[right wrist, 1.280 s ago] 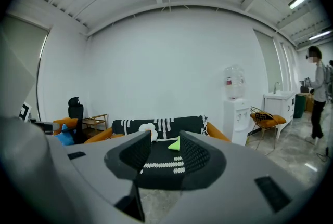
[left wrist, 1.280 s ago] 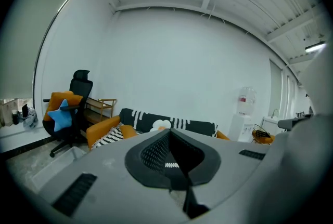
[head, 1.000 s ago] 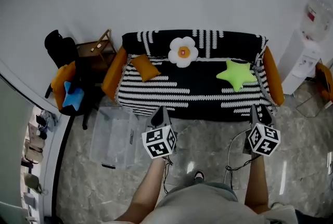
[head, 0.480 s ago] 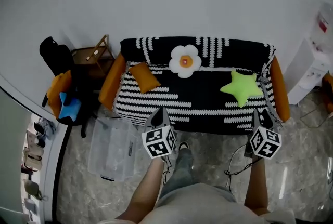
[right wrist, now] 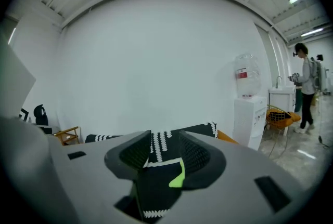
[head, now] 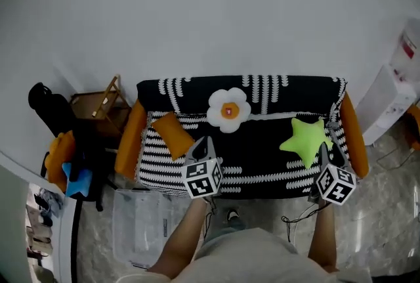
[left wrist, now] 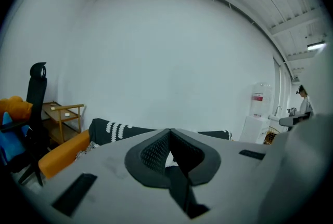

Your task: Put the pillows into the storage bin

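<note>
Right now we hold both grippers in the air over the front edge of the sofa [head: 262, 167], which has a black and white striped cover and orange armrests. The left gripper [head: 202, 147] has its jaws closed, with the tips touching each other, and it holds nothing. The right gripper [head: 326, 153] has its jaws apart and is also empty. Through its gap we see only the sofa back and a small part of the green star pillow [head: 306, 140]. This star pillow lies on the right part of the seat, just beside the right gripper in the head view. The white flower pillow [head: 228, 110], which has an orange centre, leans on the backrest near the middle. The orange pillow [head: 173, 135] lies on the left part of the seat, near the left armrest. The clear storage bin [head: 139, 229] stands on the floor at the left front corner of the sofa. All three pillows are on the sofa, apart from the bin. A water dispenser [head: 387, 101] stands to the right of the sofa.
</note>
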`<state>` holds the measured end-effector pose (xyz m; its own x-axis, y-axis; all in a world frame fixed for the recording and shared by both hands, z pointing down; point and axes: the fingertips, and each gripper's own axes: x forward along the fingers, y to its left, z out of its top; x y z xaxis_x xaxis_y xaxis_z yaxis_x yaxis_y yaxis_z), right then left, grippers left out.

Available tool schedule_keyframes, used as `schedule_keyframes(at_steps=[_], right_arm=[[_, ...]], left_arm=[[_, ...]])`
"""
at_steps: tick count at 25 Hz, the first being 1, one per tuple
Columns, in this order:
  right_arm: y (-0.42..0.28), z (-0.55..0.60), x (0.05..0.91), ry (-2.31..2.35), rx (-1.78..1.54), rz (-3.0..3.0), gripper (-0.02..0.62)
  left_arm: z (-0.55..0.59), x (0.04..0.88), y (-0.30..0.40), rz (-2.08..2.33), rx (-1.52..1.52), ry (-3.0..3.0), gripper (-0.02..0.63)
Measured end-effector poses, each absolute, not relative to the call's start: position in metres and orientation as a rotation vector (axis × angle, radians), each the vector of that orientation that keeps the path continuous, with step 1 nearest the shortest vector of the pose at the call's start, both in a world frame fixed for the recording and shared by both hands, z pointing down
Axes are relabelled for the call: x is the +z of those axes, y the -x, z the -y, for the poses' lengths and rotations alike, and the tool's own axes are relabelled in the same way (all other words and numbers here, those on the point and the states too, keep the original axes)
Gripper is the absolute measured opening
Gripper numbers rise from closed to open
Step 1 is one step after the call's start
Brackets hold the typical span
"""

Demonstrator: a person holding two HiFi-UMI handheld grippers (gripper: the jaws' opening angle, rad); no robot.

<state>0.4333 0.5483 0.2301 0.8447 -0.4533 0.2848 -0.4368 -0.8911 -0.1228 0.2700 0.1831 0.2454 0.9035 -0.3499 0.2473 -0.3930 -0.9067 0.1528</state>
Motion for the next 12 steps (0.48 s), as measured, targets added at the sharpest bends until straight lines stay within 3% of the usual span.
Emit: schedule_keyframes(at_steps=[12], right_arm=[[-0.514, -0.51, 0.254, 2.981, -0.571, -0.59, 0.172]], left_arm=[[-0.137, 0.275, -0.391, 0.437, 0.43, -2.868, 0.003]])
